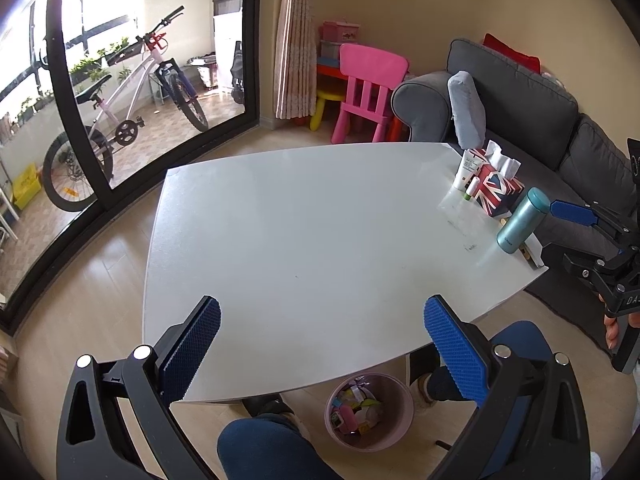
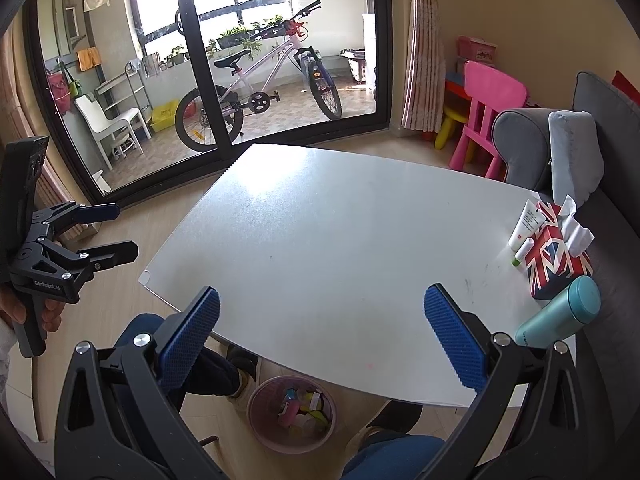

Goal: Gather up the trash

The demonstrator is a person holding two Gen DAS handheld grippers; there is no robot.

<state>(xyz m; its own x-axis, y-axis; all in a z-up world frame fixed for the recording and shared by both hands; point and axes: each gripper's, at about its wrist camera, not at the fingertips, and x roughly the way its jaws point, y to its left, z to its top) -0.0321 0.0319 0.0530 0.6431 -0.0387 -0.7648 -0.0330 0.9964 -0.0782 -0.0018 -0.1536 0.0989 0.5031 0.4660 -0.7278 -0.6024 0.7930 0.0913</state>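
**Both Grippers Open Above the Worktop; Trash Bin on the Floor Below**

**Left gripper.** The left gripper [image 1: 322,354] is held above the near edge of the white worktop [image 1: 304,240]. Its two blue-padded fingers [image 1: 192,352] stand wide apart with nothing between them. In the right wrist view the same gripper [image 2: 120,232] appears at the left side, held in a hand [image 2: 24,312], off the worktop's left edge, fingers spread.

**Right gripper.** The right gripper [image 2: 322,354] is likewise above the near edge of the worktop, fingers wide apart and holding nothing. In the left wrist view it shows at the right edge [image 1: 576,220], just beside the bottle.

**Task items.** A pink trash bin [image 1: 370,412] stands on the wooden floor under the near edge of the worktop, between the person's feet. It contains mixed coloured trash [image 2: 300,404]; individual pieces cannot be identified.

**Other items on the worktop.** All are grouped at the right-hand side:
- A tissue box [image 1: 498,190] with a Union Jack pattern, white tissue protruding from the top.
- A white tube [image 1: 466,170] standing upright, just beside the tissue box.
- A small white stick with a green end [image 2: 522,254], lying against the tissue box.
- A teal bottle [image 1: 522,220], near the worktop's right edge, close to the tissue box.

**Surroundings.** A grey sofa [image 1: 520,96] sits beyond the worktop's right side.
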